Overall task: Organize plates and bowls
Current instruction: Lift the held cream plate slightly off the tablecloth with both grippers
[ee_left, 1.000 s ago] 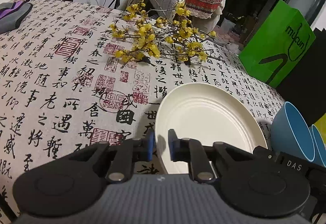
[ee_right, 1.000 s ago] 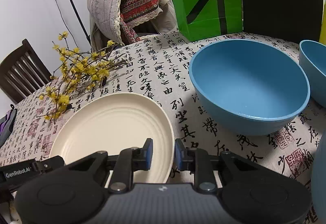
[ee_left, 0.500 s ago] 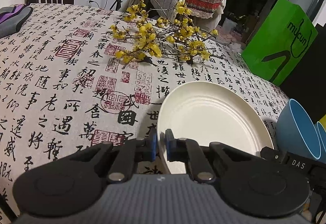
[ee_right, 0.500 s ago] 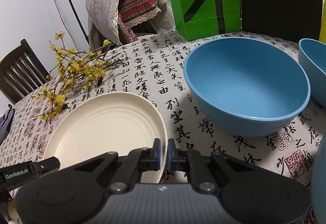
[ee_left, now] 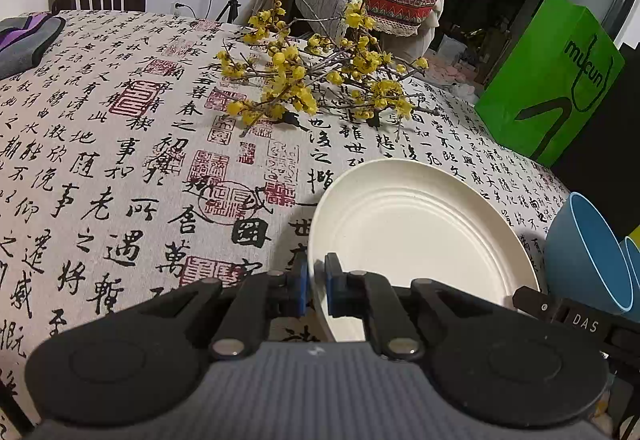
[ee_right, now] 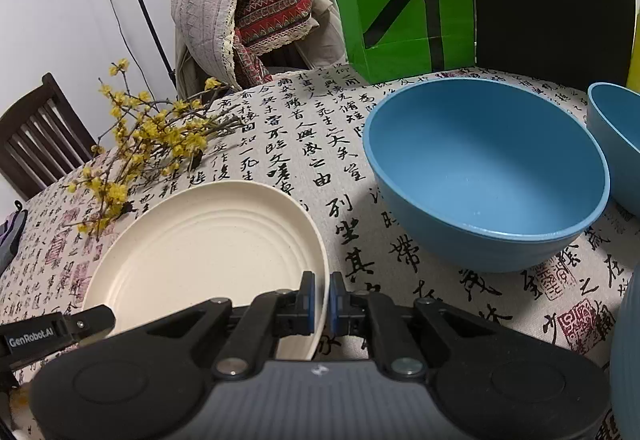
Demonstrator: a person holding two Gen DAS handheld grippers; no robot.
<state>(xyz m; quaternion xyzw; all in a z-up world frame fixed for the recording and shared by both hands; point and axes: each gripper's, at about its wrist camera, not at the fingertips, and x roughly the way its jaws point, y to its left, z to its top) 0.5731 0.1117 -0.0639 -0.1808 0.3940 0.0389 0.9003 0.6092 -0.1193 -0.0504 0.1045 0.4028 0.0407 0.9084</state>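
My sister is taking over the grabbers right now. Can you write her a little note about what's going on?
Left gripper: fingers shut on the left rim of the cream plate.
Right gripper: fingers shut on the same plate's right rim.
The plate sits near the table's front, close to the yellow flower branch. A big blue bowl stands to its right, and a second blue bowl is just past that.
Done: plate gripped on both sides.
Left: nothing is stacked yet; plate and bowls still need organizing.
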